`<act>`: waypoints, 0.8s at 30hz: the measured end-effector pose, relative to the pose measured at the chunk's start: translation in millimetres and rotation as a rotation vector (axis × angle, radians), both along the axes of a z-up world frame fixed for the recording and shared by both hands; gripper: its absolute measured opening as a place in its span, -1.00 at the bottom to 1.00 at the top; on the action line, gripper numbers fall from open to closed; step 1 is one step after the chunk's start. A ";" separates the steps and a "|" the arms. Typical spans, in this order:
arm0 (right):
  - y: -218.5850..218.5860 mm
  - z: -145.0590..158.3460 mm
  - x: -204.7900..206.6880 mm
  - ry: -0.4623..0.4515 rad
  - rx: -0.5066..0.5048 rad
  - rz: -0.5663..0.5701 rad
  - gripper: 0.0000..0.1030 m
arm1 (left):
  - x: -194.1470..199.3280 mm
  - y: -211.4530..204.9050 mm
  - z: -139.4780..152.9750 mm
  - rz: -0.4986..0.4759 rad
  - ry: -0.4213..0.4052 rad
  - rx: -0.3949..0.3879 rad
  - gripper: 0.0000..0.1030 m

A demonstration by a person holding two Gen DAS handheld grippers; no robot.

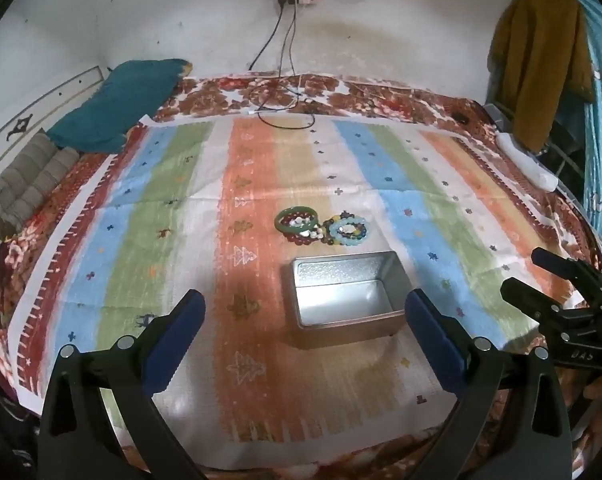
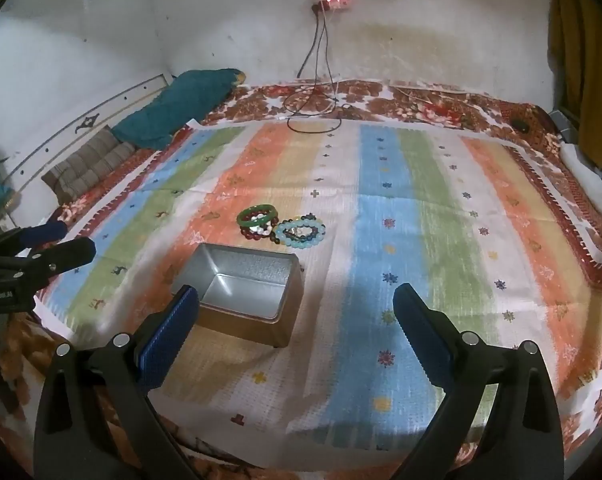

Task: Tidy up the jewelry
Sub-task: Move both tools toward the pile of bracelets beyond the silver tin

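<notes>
- My L gripper (image 1: 303,312) hovers low over the bed, pointed fwd at the tin box (image 1: 343,300), spread wide, nothing in it.
- R gripper (image 2: 297,308) alongside, same pose, released, box at its left fingertip.
- Bracelets (image 1: 321,226) piled on striped cloth (image 1: 141,220) just beyond box.

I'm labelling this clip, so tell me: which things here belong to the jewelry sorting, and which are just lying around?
Part of the job:
- green bangle
- dark red bead bracelet
- light blue bead bracelet
- open metal tin, empty
- left gripper and right gripper, both open

Just lying about:
- teal pillow
- cables
- striped cloth
- hanging clothes
</notes>
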State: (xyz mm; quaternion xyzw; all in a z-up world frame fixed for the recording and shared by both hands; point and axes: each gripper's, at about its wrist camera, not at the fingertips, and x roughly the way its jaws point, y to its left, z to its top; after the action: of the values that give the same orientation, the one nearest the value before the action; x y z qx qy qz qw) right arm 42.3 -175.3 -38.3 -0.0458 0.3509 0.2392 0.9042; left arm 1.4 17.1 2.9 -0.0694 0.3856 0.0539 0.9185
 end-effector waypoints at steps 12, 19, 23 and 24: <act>1.2 1.5 2.4 -0.002 -0.020 -0.006 0.91 | 0.7 -8.1 -2.5 -0.028 0.014 0.039 0.89; 5.4 2.8 -0.4 -0.008 -0.035 -0.006 0.91 | 0.2 -6.9 -7.4 -0.018 0.020 0.031 0.89; 5.9 5.2 -1.1 -0.009 -0.024 -0.003 0.91 | 0.2 -2.7 -4.6 -0.014 0.014 0.020 0.89; 5.6 5.5 -0.4 -0.007 -0.022 -0.002 0.91 | 0.8 -1.6 -4.7 -0.015 0.015 0.013 0.89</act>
State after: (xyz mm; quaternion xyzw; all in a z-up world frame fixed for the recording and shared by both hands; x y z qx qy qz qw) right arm 41.9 -169.7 -32.8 -0.0564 0.3505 0.2344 0.9050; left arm 2.3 15.4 -1.8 -0.0601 0.3925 0.0498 0.9164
